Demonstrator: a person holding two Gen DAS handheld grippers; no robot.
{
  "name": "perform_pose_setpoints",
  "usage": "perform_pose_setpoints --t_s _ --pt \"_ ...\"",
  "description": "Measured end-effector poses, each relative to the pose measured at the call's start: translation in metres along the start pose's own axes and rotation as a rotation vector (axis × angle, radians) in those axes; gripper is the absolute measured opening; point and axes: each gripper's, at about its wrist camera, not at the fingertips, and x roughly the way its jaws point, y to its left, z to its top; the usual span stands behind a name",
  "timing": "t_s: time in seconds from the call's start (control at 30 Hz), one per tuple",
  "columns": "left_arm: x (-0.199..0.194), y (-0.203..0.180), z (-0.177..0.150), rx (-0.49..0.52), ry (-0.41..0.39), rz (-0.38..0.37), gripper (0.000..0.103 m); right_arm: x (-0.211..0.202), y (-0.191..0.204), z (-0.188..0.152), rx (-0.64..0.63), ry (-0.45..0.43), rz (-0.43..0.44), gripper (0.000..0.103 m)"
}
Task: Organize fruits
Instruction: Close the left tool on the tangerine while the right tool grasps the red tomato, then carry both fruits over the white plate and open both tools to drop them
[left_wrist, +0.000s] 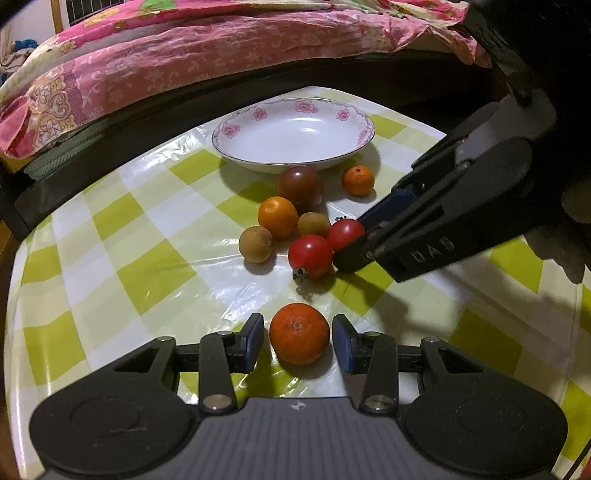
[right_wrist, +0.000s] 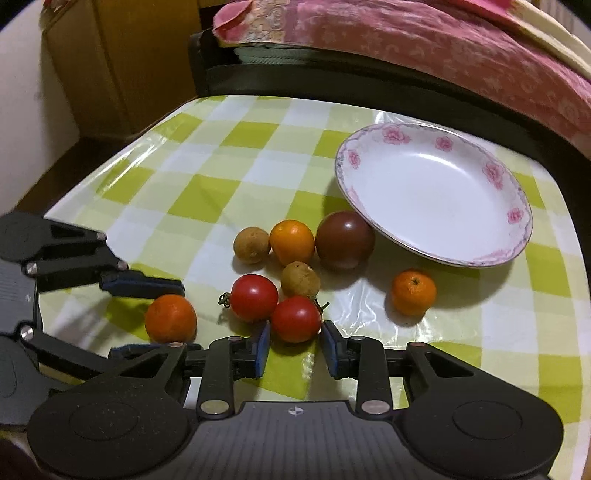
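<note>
We hold left hand-held gripper (left_wrist: 298, 341) at bottom centre of left view, fingers apart around orange (left_wrist: 299, 333), not clamped. Right hand-held gripper (right_wrist: 295, 345) at bottom centre of right view, fingers apart either side of red tomato (right_wrist: 296, 319), no squeeze yet. Mid-frame on tabletop (right_wrist: 207, 177): rest of fruit in loose cluster. Farther, upper right: plate (right_wrist: 436, 192) holds nothing. We judge sorting barely begun; every fruit left to move.
</note>
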Motion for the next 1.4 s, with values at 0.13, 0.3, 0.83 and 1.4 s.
perform_pose_setpoints --t_s 0.13,0.3,0.83,1.4 --pt "0.000 -0.003 -0.001 0.007 -0.002 0.019 0.050 0.000 -0.001 0.001 0.016 -0.018 -0.017 0.033" --pt "-0.001 -0.006 -0.002 0.016 -0.005 0.044 0.051 0.000 0.002 -0.003 0.009 -0.034 -0.032 0.033" --pt "-0.003 0.017 0.039 -0.089 -0.021 0.007 0.041 -0.027 -0.015 0.002 0.156 -0.090 -0.033 0.025" --pt "0.041 0.032 0.117 -0.048 -0.119 -0.009 0.041 -0.026 -0.060 0.033 0.230 -0.160 -0.141 0.025"
